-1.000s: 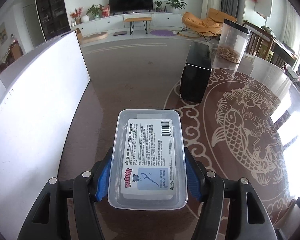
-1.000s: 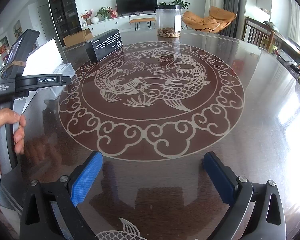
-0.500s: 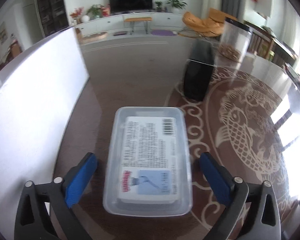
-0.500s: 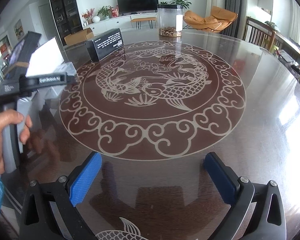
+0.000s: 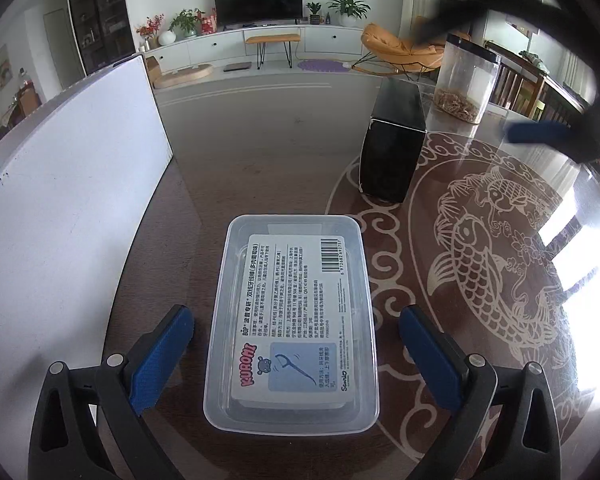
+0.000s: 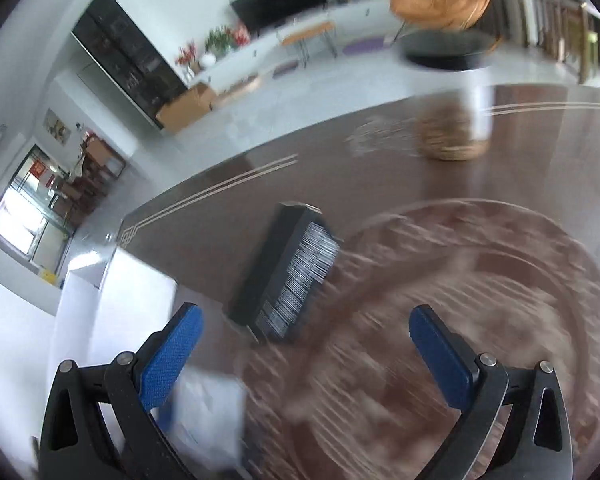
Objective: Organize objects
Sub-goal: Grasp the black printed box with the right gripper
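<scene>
A clear plastic box (image 5: pixel 294 320) with a printed floss-pick label lies flat on the dark table, between the fingers of my left gripper (image 5: pixel 296 354). The left gripper is open and its blue pads stand apart from the box sides. A black box (image 5: pixel 394 142) stands beyond it; it also shows in the blurred right wrist view (image 6: pixel 288 272). My right gripper (image 6: pixel 306 354) is open and empty, above the table, pointing at the black box. Its blue pad shows blurred at the far right of the left wrist view (image 5: pixel 540 134).
A white board (image 5: pixel 60 200) stands along the table's left edge. A clear canister (image 5: pixel 466 78) with brown contents and a black lid stands behind the black box. The table (image 5: pixel 500 280) has a fish inlay.
My left gripper opened and let go of the clear box, which now rests on the table. My right gripper swung fast to the left, toward the black box and canister.
</scene>
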Available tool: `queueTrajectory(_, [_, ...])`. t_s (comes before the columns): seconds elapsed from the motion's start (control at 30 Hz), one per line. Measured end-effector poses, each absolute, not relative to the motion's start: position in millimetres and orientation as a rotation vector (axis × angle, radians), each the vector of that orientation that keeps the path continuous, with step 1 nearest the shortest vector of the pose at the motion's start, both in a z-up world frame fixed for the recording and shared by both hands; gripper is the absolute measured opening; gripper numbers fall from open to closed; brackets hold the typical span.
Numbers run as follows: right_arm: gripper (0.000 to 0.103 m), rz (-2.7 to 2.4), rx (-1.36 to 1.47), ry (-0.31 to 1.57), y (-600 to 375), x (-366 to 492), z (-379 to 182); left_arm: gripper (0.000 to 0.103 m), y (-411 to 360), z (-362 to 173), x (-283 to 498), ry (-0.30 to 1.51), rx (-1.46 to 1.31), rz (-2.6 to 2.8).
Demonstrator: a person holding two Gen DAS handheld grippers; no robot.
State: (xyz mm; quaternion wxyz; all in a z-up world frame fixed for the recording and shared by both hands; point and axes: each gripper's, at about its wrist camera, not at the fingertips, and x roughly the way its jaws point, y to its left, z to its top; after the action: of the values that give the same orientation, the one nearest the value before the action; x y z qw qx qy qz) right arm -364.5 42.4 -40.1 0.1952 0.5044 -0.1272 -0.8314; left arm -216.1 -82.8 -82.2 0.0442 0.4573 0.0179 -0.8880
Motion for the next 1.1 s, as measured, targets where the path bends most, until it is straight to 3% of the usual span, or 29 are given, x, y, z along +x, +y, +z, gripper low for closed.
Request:
queueTrajectory(0.17, [0.102, -2.203, 1.61, -0.298, -6, -401, -76, 0.103, -82, -82, -217, 0.057, 1.398, -2.714])
queueTrajectory(0.2, [0.093, -2.188, 1.627, -0.303, -7, -402, -83, 0.103, -82, -82, -217, 0.057, 1.398, -2.714])
queueTrajectory(0.23, [0.058, -2.178, 1.625, -0.323, -4, -402, -88, 0.103, -82, -82, -217, 0.057, 1.398, -2.715])
queueTrajectory(0.37, [0.041, -2.185, 1.543, -0.374, 22, -386, -88, 0.103, -83, -83, -218, 0.057, 1.398, -2.715])
queueTrajectory(0.47, [0.035, -2.17, 1.503, -0.412, 46, -367, -83, 0.103, -83, -83, -218, 0.057, 1.397, -2.715])
queueTrajectory(0.73, [0.037, -2.089, 1.396, -0.798, 165, -267, -106, 0.103, -83, -83, -217, 0.057, 1.397, -2.715])
queueTrajectory(1.03, [0.079, -2.52, 1.245, -0.749, 280, -170, -100, 0.103, -84, -84, -218, 0.057, 1.397, -2.715])
queueTrajectory(1.1, [0.083, -2.627, 1.207, -0.682, 290, -151, -97, 0.103, -84, -84, -218, 0.057, 1.397, -2.715])
